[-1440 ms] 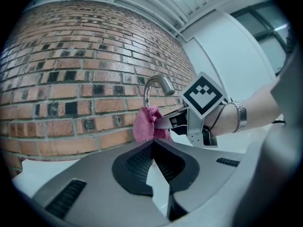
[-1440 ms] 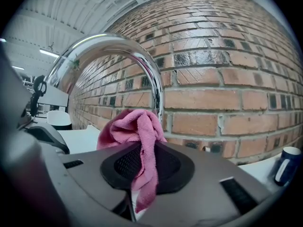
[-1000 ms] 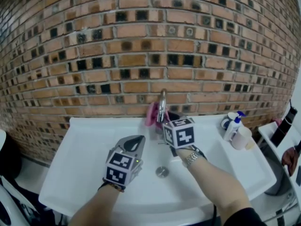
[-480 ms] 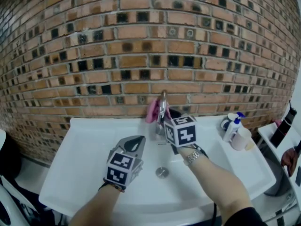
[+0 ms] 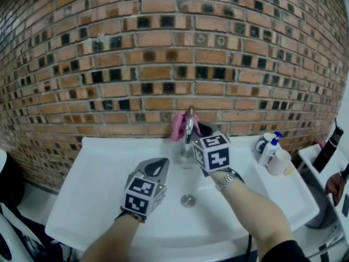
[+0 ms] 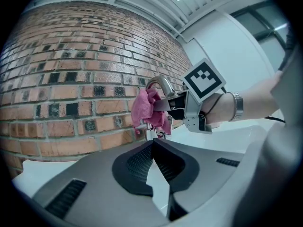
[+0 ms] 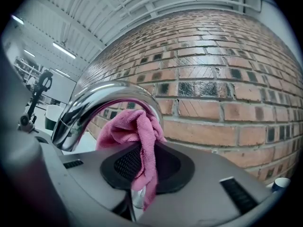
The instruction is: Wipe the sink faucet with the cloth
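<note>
At the faucet (image 7: 94, 103), right gripper (image 7: 138, 174) clamps the pink cloth (image 7: 135, 126), apparently against the spout; left gripper (image 5: 156, 165) closed, empty, over the sink (image 5: 92, 162).

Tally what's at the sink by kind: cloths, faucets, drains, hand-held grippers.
pink cloth: 1
faucet: 1
sink drain: 1
hand-held grippers: 2 (left hand-held gripper, right hand-held gripper)
Total: 5

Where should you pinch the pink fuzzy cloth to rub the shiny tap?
Pinch the pink fuzzy cloth at its bunched middle, coming level from the white sink's front, like the right gripper does. Its loose bulk pokes past the jaws against the curved chrome faucet, likely enough for wiping.
</note>
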`<state>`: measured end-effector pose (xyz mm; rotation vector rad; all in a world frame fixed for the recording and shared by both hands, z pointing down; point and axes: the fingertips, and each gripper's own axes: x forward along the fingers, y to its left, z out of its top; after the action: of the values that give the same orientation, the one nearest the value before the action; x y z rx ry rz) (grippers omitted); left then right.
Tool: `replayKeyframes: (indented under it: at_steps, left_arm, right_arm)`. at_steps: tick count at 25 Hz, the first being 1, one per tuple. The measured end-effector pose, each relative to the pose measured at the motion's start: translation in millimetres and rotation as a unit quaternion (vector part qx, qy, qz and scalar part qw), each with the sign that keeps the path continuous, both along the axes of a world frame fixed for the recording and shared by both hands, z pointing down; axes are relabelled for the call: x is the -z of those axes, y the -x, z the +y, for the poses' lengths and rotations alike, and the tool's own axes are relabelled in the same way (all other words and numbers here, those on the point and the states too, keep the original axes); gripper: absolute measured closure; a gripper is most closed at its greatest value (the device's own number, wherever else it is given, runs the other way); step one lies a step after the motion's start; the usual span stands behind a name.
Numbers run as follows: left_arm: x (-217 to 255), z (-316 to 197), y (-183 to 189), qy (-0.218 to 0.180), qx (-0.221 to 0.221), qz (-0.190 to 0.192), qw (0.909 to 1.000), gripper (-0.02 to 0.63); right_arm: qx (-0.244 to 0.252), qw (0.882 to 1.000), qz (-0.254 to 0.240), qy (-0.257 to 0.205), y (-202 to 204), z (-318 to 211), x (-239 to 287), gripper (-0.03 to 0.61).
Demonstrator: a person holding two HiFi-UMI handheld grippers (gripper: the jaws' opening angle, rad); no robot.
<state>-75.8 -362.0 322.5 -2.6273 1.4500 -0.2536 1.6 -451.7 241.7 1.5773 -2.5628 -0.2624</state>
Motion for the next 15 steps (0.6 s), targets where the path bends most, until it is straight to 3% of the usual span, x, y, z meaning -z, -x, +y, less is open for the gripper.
replayKeyframes:
  at_steps: [15]
  left_arm:
    - [0.8, -0.2, 0.7, -0.002, 0.002, 0.000, 1.0000, 0.609]
  right_arm:
    - [0.015, 0.998, 0.020, -0.062, 3.3, 20.1, 16.9, 0.512]
